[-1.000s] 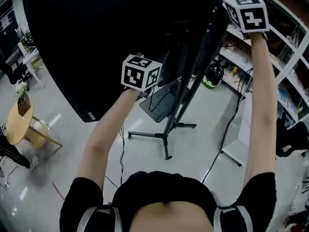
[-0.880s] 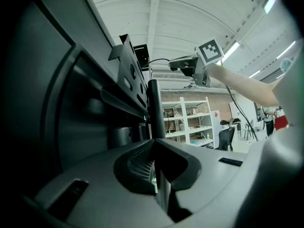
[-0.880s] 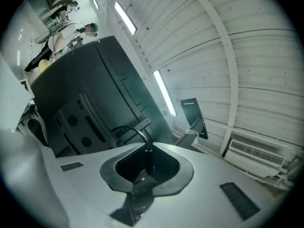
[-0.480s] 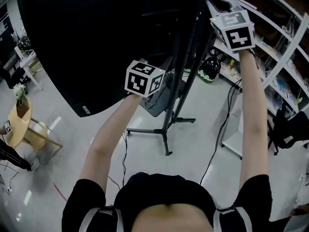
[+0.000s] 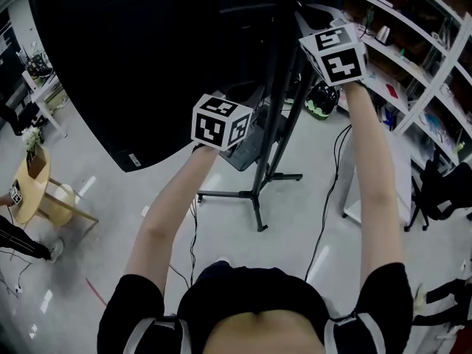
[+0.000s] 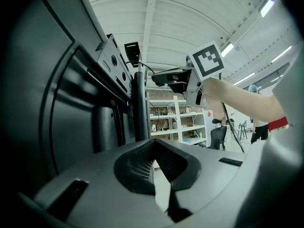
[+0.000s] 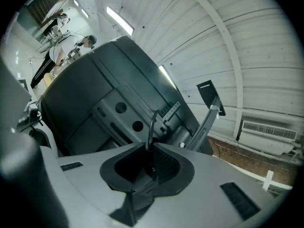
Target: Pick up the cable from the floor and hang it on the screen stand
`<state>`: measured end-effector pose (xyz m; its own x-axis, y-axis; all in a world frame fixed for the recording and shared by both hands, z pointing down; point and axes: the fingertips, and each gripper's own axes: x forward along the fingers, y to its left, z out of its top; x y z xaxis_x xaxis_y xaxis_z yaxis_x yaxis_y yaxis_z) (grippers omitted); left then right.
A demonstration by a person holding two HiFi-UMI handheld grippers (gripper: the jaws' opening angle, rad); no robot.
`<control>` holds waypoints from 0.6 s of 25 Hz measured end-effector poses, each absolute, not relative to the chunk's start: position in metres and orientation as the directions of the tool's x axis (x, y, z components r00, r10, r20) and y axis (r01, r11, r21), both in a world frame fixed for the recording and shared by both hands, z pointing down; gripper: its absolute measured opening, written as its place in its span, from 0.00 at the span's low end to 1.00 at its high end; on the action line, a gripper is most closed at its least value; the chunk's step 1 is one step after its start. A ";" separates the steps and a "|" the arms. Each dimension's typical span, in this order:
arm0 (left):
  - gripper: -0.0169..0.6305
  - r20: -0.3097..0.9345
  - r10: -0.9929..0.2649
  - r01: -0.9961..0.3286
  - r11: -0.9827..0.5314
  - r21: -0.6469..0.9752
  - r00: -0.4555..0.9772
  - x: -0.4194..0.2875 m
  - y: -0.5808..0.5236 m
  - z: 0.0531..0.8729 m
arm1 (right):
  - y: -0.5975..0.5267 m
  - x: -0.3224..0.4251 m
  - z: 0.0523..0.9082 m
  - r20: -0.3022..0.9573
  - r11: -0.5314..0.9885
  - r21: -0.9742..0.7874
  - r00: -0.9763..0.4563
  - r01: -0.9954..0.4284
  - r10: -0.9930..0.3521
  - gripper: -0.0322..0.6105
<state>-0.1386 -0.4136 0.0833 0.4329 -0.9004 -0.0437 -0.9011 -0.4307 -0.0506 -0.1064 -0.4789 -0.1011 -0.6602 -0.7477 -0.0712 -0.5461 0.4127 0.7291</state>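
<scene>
The big black screen (image 5: 147, 57) stands on a black screen stand (image 5: 274, 131) whose legs spread on the floor. My right gripper (image 7: 150, 148) is raised behind the screen's top, its marker cube (image 5: 333, 54) beside the pole, and it is shut on a thin black cable (image 7: 151, 125). The cable (image 5: 330, 205) hangs from there along my right arm down to the floor. The screen's rear bracket (image 7: 167, 114) lies just beyond the jaws. My left gripper (image 6: 153, 144), with its cube (image 5: 220, 122), is shut with nothing in it, close to the pole (image 6: 139, 108).
White shelving (image 5: 413, 57) with small items runs along the right. A black office chair (image 5: 442, 194) stands at the right edge. A round wooden table (image 5: 29, 186) is at the left. Another thin cable (image 5: 193, 234) trails over the floor under my left arm.
My right gripper has moved left and a little down with the cable, closer to the stand's pole. The left gripper has stayed almost in place.
</scene>
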 end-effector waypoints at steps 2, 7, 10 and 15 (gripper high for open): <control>0.04 -0.043 -0.902 -0.903 -0.429 -0.041 0.430 -0.142 -0.411 0.089 | -0.478 -0.120 -0.084 -0.040 0.453 0.719 -0.682 -0.527 -0.730 0.15; 0.04 -0.038 -0.906 -0.907 -0.421 -0.027 0.422 -0.155 -0.407 0.095 | -0.472 -0.154 -0.049 0.024 0.514 0.708 -0.711 -0.485 -0.703 0.15; 0.04 -0.038 -0.908 -0.909 -0.417 -0.022 0.417 -0.164 -0.403 0.099 | -0.468 -0.172 -0.033 0.039 0.547 0.687 -0.727 -0.479 -0.685 0.16; 0.04 -0.032 -0.913 -0.913 -0.407 -0.006 0.407 -0.174 -0.399 0.106 | -0.471 -0.189 -0.017 0.052 0.579 0.654 -0.735 -0.487 -0.676 0.16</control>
<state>-0.1736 -0.3990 0.1059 0.4073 -0.9127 -0.0325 -0.9132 -0.4074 -0.0061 -0.1891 -0.4713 -0.0174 -0.7349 -0.6762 0.0516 -0.4872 0.5792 0.6536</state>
